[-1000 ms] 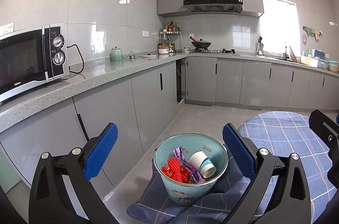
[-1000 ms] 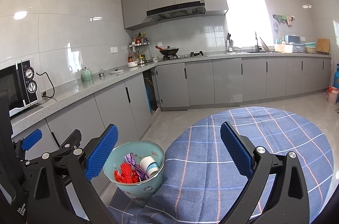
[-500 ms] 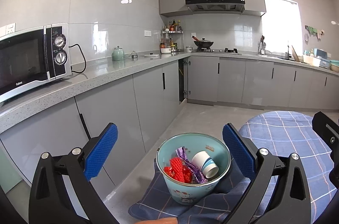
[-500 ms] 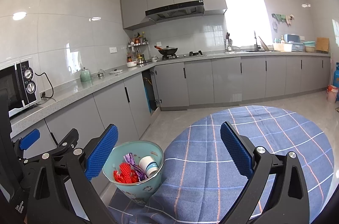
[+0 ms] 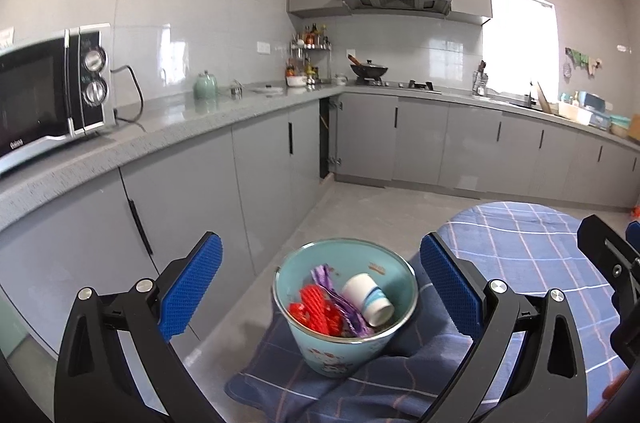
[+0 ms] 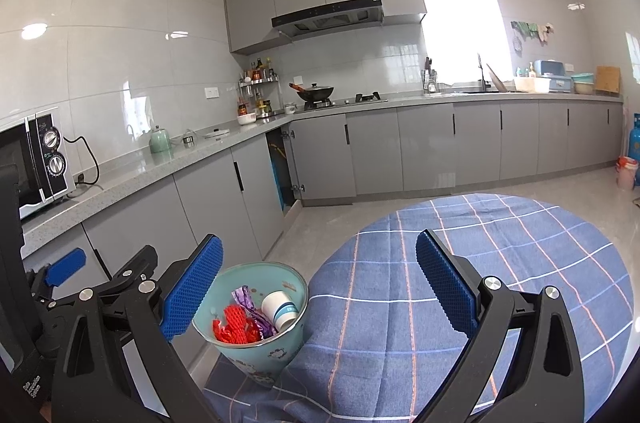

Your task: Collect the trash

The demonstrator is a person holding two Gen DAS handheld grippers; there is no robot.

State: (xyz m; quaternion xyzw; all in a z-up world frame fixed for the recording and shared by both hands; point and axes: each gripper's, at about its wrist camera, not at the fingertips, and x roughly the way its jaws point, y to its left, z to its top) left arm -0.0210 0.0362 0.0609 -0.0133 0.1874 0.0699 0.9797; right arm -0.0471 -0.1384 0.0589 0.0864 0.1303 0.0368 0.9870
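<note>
A teal bin (image 5: 344, 347) (image 6: 256, 353) with a cartoon print stands at the left edge of a round table under a blue plaid cloth (image 6: 460, 263). Inside lie a white paper cup (image 5: 368, 297) (image 6: 280, 307), red mesh netting (image 5: 316, 309) (image 6: 234, 325) and a purple wrapper (image 5: 340, 297) (image 6: 246, 297). My left gripper (image 5: 320, 287) hovers just behind the bin, open, holding nothing. My right gripper (image 6: 318, 283) is open and empty over the cloth, the bin beside its left finger. Part of the left gripper (image 6: 64, 267) shows at the far left of the right wrist view.
A grey counter (image 5: 168, 127) with cabinets runs along the left and back walls, carrying a microwave (image 5: 48, 95), a green kettle (image 5: 206, 85), a spice rack and a wok on the stove (image 6: 314, 91). Grey floor (image 5: 360, 207) lies between table and cabinets. A gas cylinder (image 6: 634, 143) stands far right.
The left wrist view has swung a little, so the bin sits slightly further right and nearer. Both grippers stay open; the bin's contents are unchanged.
</note>
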